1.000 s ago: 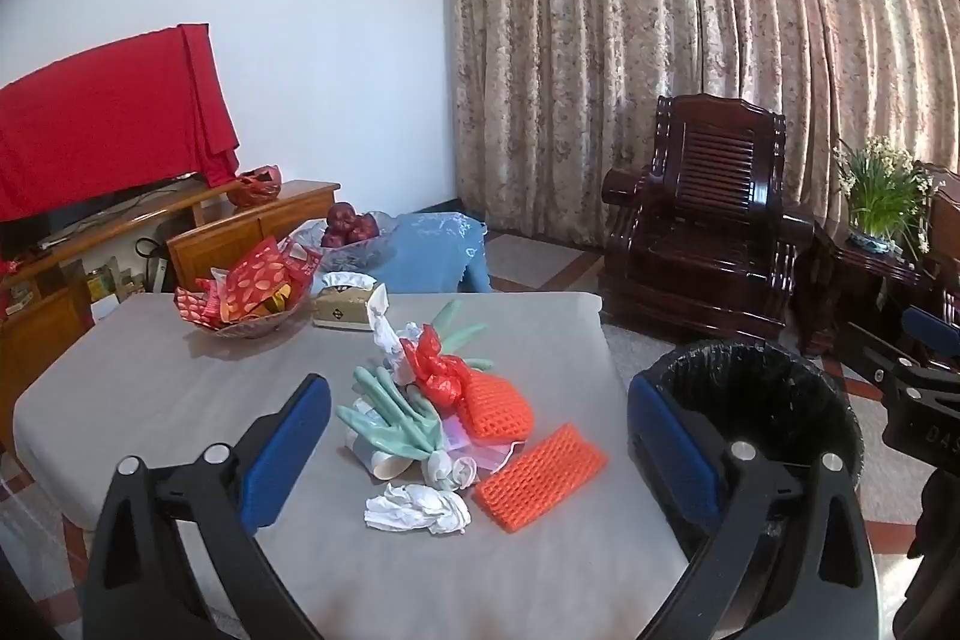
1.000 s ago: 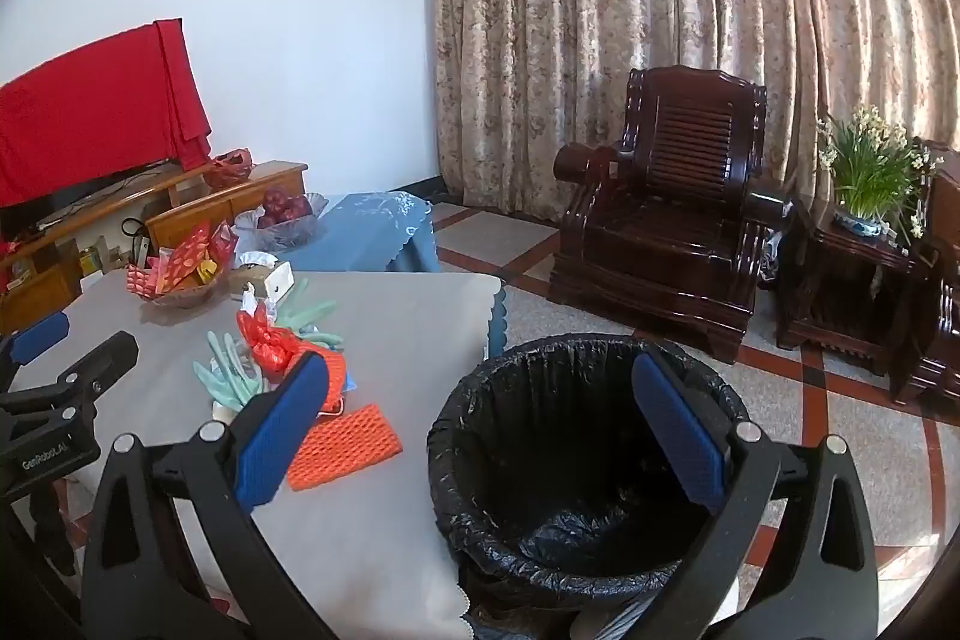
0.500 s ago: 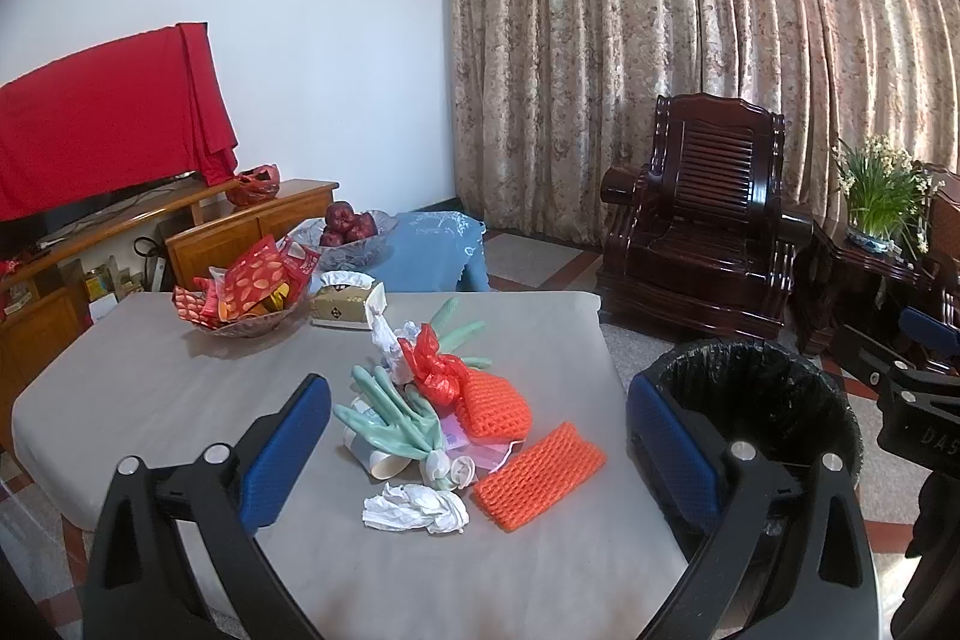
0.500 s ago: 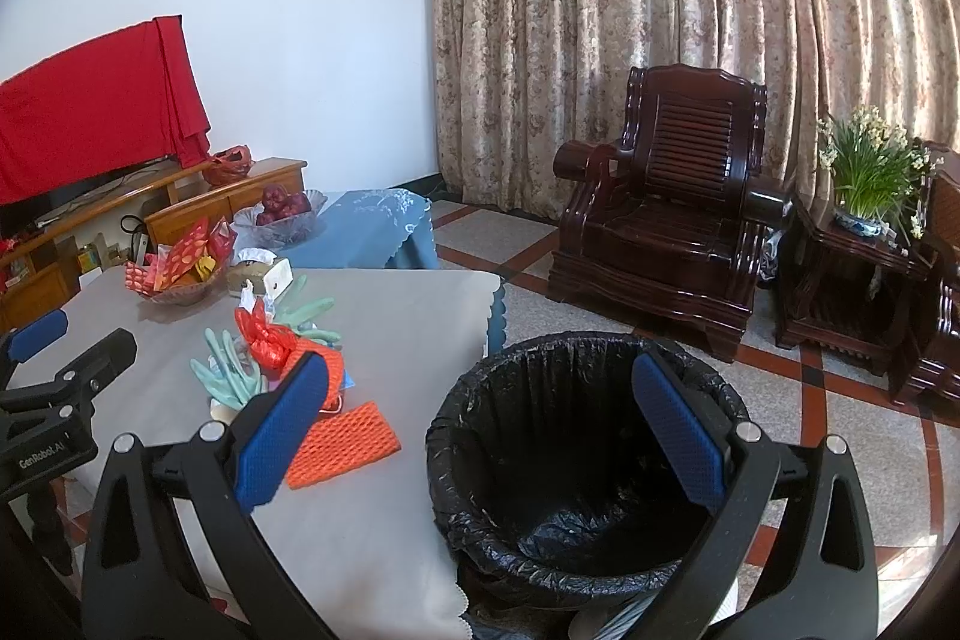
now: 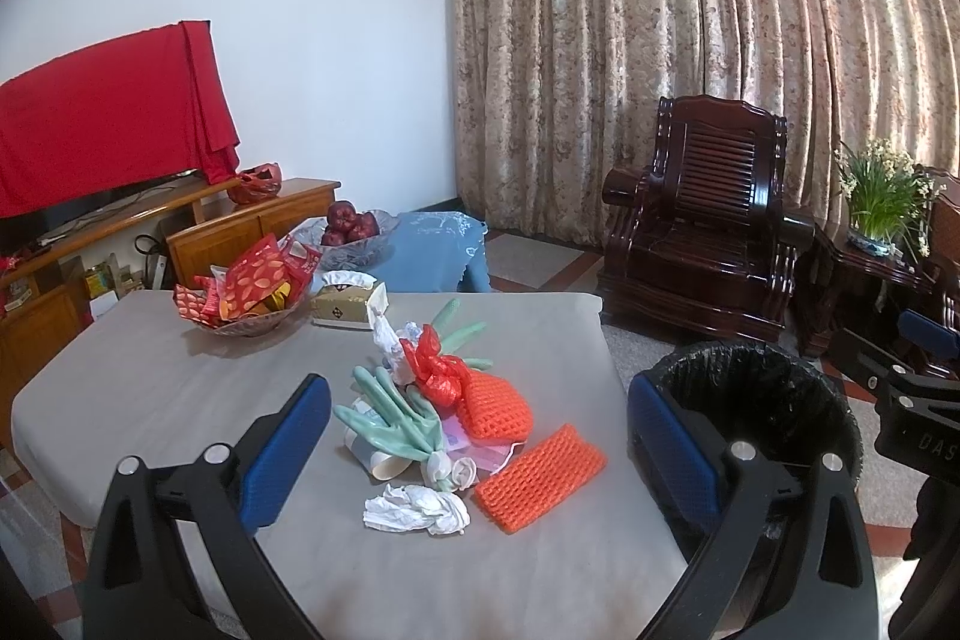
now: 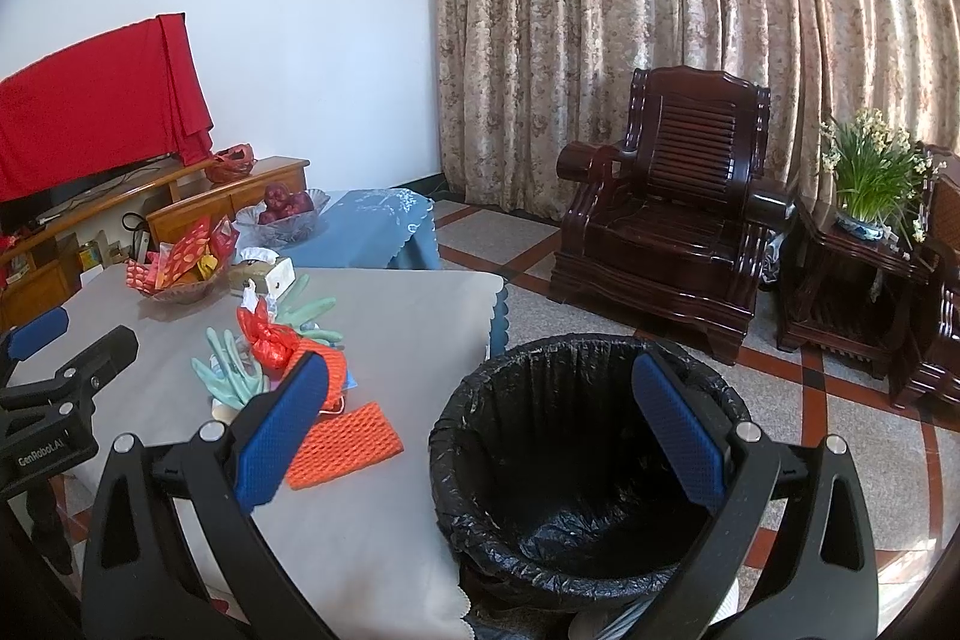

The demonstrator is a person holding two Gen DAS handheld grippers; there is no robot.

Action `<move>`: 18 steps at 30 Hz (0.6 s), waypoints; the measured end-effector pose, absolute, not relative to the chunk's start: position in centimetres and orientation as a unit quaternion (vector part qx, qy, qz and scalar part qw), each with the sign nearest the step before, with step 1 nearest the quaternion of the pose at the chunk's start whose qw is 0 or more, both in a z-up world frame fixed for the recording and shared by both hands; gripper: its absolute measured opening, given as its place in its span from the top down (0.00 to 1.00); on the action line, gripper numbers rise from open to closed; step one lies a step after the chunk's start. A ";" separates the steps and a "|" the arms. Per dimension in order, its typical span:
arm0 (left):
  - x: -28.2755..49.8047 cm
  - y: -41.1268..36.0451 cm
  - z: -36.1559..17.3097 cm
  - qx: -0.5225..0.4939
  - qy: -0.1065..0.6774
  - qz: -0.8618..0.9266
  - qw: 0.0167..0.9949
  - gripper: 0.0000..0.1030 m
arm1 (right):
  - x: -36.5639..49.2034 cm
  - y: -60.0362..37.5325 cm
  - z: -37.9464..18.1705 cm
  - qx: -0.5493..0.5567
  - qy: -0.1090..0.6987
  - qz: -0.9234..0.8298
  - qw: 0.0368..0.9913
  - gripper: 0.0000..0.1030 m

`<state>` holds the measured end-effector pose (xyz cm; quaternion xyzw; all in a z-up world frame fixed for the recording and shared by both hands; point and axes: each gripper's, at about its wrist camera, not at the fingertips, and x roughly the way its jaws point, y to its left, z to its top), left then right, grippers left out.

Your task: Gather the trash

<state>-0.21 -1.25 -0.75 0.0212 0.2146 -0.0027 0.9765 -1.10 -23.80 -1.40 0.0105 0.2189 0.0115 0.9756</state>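
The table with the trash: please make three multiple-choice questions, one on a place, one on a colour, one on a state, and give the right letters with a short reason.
1. Where does the bin stand?
A. on the table
B. on the floor beside the table
C. on the armchair

2. What colour is the flat foam net nearest the bin?
A. orange
B. green
C. white

3. How is the left gripper?
A. shut on a tissue
B. shut on a glove
C. open and empty

Answers:
1 B: the right wrist view shows the bin on the floor by the edge of the table.
2 A: the net is bright orange, beside the white crumpled tissue.
3 C: its blue pads stand wide apart above the pile and hold nothing.
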 end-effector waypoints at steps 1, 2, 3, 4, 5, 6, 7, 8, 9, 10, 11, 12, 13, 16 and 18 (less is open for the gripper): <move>-0.2 -1.4 -0.8 0.021 0.214 -0.003 0.976 0.06 | -1.1 -23.8 -1.4 0.011 0.219 0.012 0.976 0.05; -0.2 -1.2 -0.7 0.021 0.215 -0.003 0.976 0.06 | -1.1 -23.9 -1.5 0.011 0.219 0.012 0.976 0.05; -0.2 -1.2 -0.7 0.021 0.215 -0.003 0.976 0.06 | -1.1 -23.7 -1.4 0.010 0.218 0.011 0.976 0.05; -0.2 -1.2 -0.7 0.021 0.215 -0.003 0.976 0.06 | -1.1 -23.6 -1.4 0.010 0.219 0.011 0.976 0.05; -0.2 -1.2 -0.7 0.021 0.215 -0.003 0.976 0.06 | -1.1 -23.7 -1.4 0.011 0.220 0.011 0.975 0.05; -0.2 -1.3 -0.8 0.021 0.215 -0.003 0.976 0.06 | -1.1 -23.6 -1.3 0.011 0.220 0.011 0.975 0.05; -0.2 -1.2 -0.7 0.021 0.215 -0.003 0.976 0.06 | -1.1 -23.6 -1.3 0.010 0.220 0.011 0.975 0.05; -0.2 -1.2 -0.8 0.021 0.215 -0.003 0.976 0.06 | -1.1 -23.6 -1.4 0.009 0.220 0.011 0.975 0.05; -0.2 -1.2 -0.8 0.020 0.215 -0.003 0.976 0.06 | -1.1 -23.6 -1.3 0.010 0.220 0.011 0.975 0.05; -0.2 -1.3 -0.8 0.020 0.215 -0.003 0.976 0.06 | -1.1 -23.5 -1.3 0.009 0.220 0.011 0.975 0.05; -0.2 -1.2 -0.8 0.020 0.215 -0.003 0.976 0.06 | -1.1 -23.5 -1.3 0.010 0.220 0.011 0.975 0.05; -0.2 -1.2 -0.8 0.020 0.215 -0.003 0.976 0.06 | -1.1 -23.5 -1.3 0.010 0.220 0.011 0.975 0.05; -0.2 -1.2 -0.8 0.020 0.215 -0.003 0.976 0.06 | -1.1 -23.6 -1.4 0.010 0.220 0.011 0.975 0.05; -0.2 -1.3 -0.8 0.020 0.215 -0.003 0.976 0.06 | -1.1 -23.6 -1.4 0.009 0.220 0.011 0.975 0.05; 0.1 -1.1 -0.8 0.020 0.215 -0.003 0.976 0.06 | -1.1 -23.6 -1.4 0.010 0.221 0.011 0.975 0.05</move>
